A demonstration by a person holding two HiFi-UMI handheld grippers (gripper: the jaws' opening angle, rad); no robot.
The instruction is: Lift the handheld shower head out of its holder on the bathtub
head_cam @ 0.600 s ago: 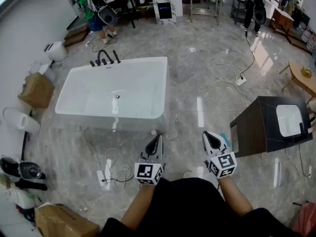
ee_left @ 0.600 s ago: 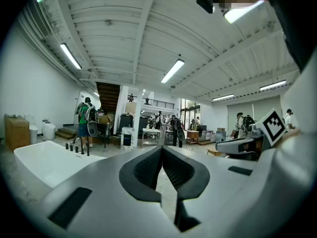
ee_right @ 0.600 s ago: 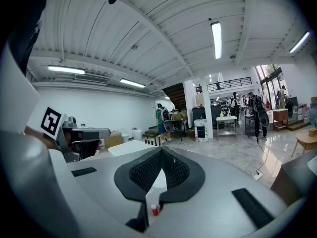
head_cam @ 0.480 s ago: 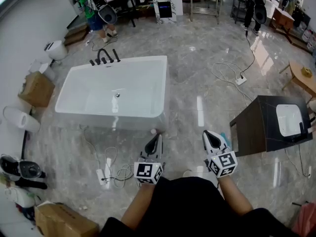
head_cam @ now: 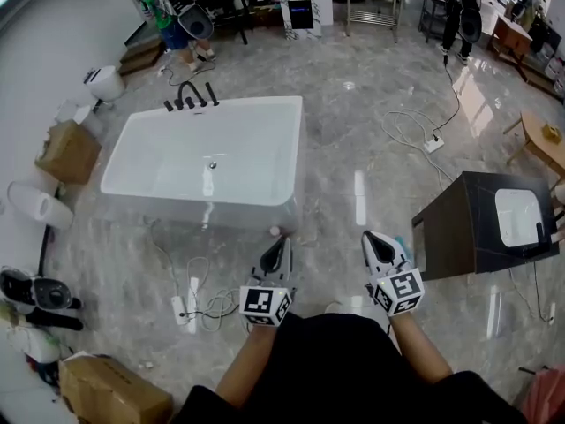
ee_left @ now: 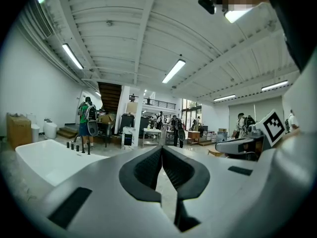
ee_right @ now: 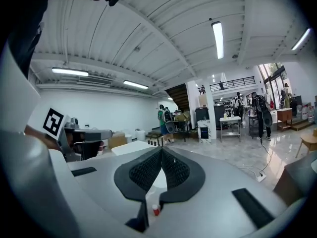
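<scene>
Both grippers are held out level in front of the person, side by side and well short of the tub. The left gripper (head_cam: 281, 247) has its jaws pressed together on nothing, and so does the right gripper (head_cam: 372, 244); each gripper's own view shows the dark ribbed pads meeting at the tip. Across the glossy marble floor (head_cam: 353, 140) stands the white bathtub (head_cam: 199, 208). A cluster of black fittings (head_cam: 187, 101) sits on its far rim, and the handheld shower head (head_cam: 211, 94) looks to be the slanted piece at the right, though it is small from here. A dark cabinet (head_cam: 450, 232) stands to the person's right, and cables (head_cam: 190, 303) lie on the floor.
</scene>
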